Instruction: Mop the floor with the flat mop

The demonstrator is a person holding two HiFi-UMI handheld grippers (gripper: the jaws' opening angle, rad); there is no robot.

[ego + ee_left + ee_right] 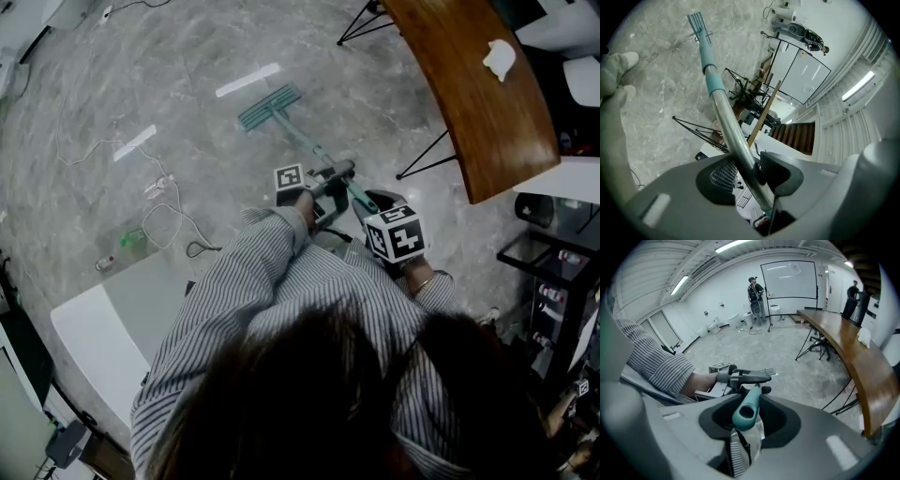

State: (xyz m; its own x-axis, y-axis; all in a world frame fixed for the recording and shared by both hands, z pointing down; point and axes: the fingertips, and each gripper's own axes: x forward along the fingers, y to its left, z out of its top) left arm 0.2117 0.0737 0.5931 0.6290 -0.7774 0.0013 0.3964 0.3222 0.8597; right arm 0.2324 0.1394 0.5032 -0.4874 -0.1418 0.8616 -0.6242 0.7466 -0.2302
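MOPPING IN PROGRESS: A grey marbled floor (pixel 187 56) is seen beside a long wooden table (pixel 487 103). The mop (pixel 309 141) is stretched across the floor, its far end set down well ahead of the person. The mop is judged light but long and stiff, and likely to swing wide at its far end. It is best taken at two spaced points high on the shaft, as is done here. The bare metal pole (pixel 726 126) is clamped between the jaws of the left gripper (pixel 750 176), while the right gripper (pixel 745 423) is closed on the top end. The teal, rectangular head (pixel 269 105) lies flat on the floor, and the pole is capped by a teal handle (pixel 746 409).
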